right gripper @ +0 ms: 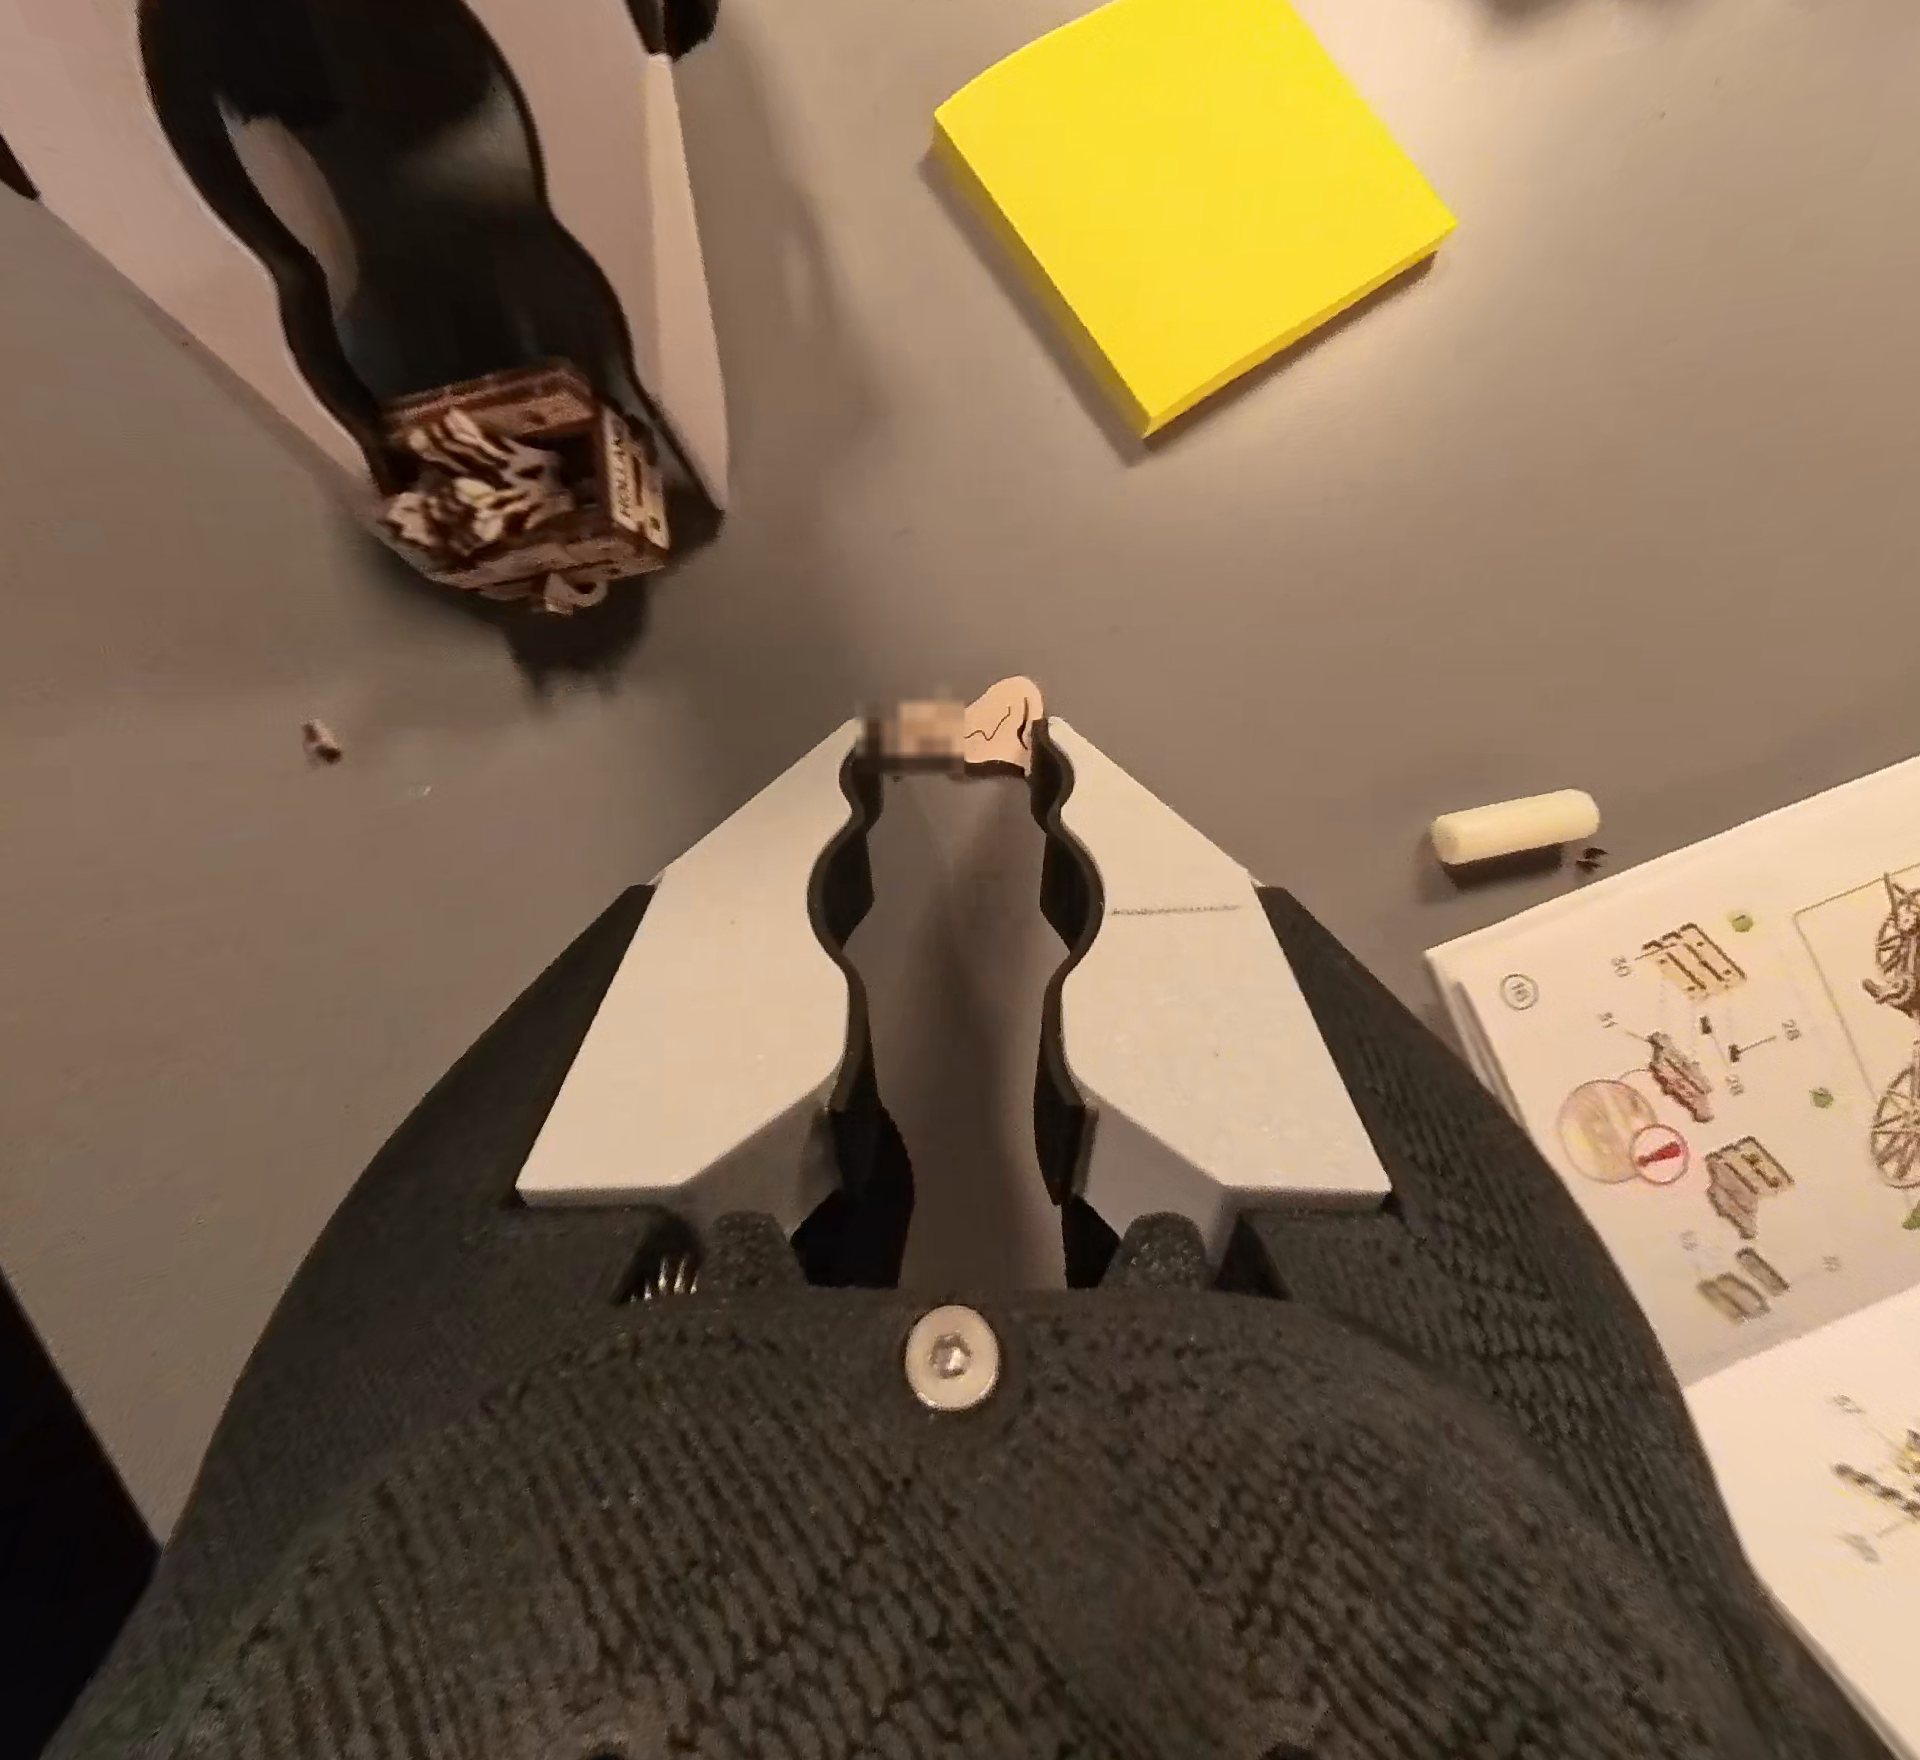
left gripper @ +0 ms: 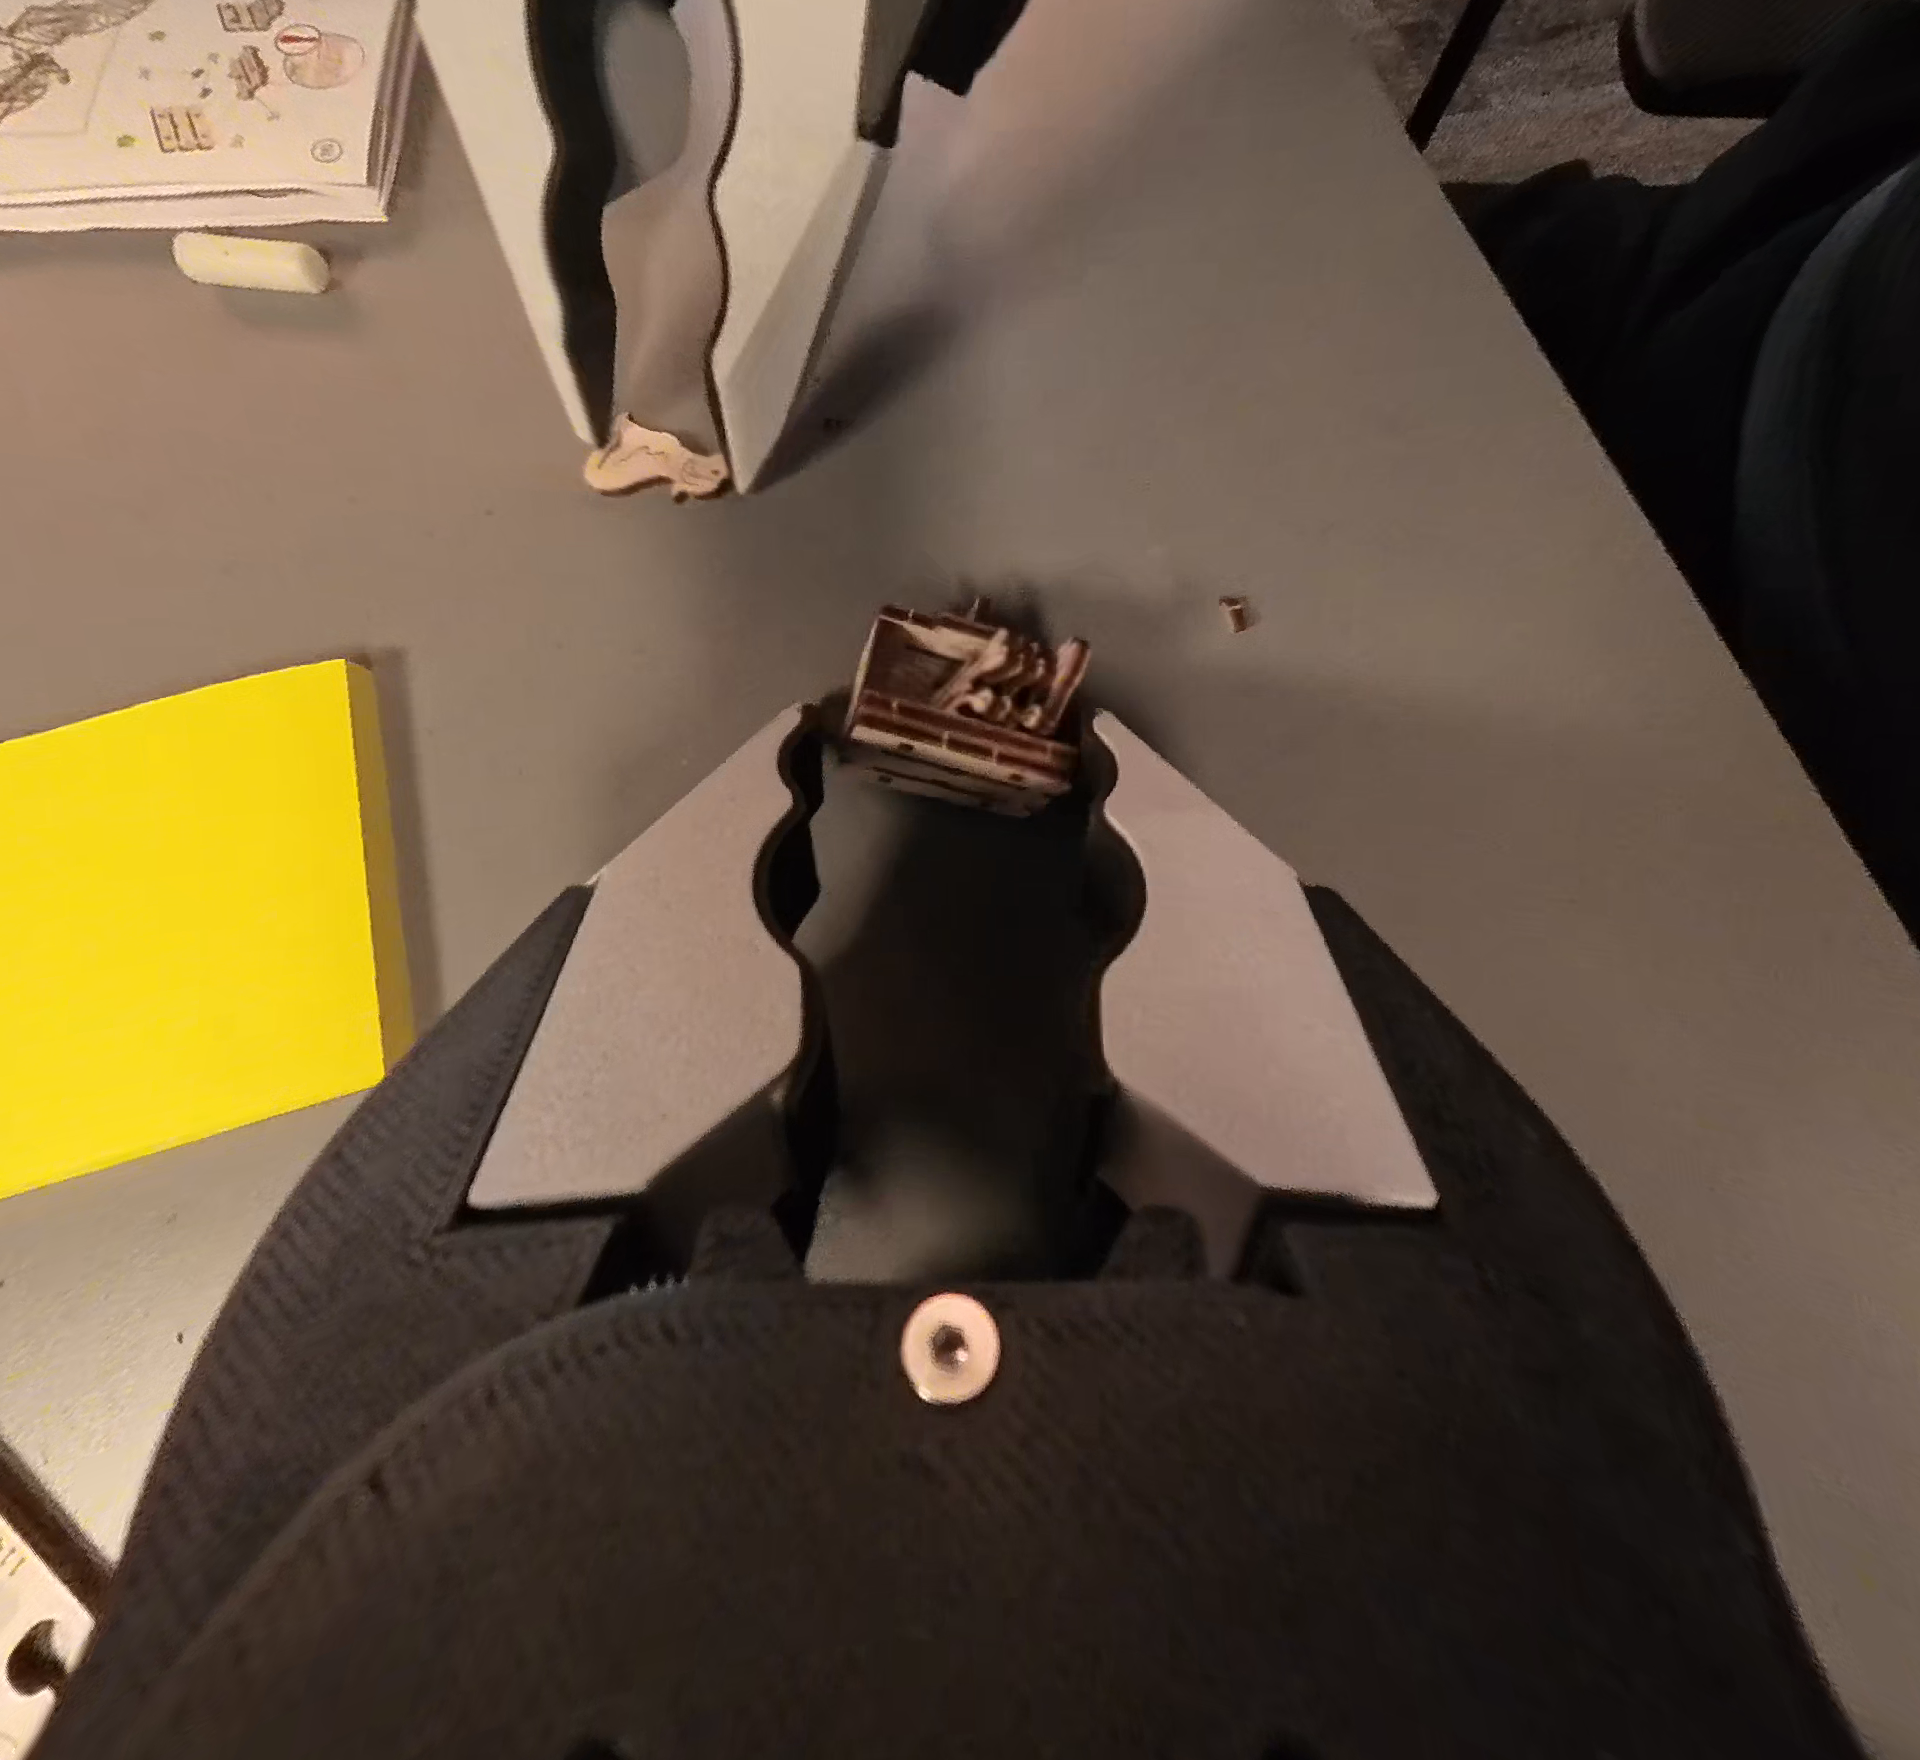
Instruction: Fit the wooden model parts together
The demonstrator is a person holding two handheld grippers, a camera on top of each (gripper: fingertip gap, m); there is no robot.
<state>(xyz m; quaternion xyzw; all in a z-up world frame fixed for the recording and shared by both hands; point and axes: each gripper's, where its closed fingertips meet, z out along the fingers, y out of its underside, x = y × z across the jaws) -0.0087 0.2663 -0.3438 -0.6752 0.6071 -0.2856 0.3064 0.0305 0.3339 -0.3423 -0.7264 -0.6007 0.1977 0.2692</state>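
Note:
My left gripper is shut on a small brown wooden model block with several pale slats in it, held just above the grey table. It also shows in the right wrist view, at the upper left. My right gripper is shut on a flat pale wooden piece with engraved lines, partly under a mosaic patch. In the left wrist view that gripper and its piece sit farther off, to the upper left of the block, apart from it.
A yellow sticky-note pad lies on the table. An open instruction booklet lies at the right, with a small white cylinder beside it. A tiny wooden bit lies near the table's right edge. A dark chair stands beyond it.

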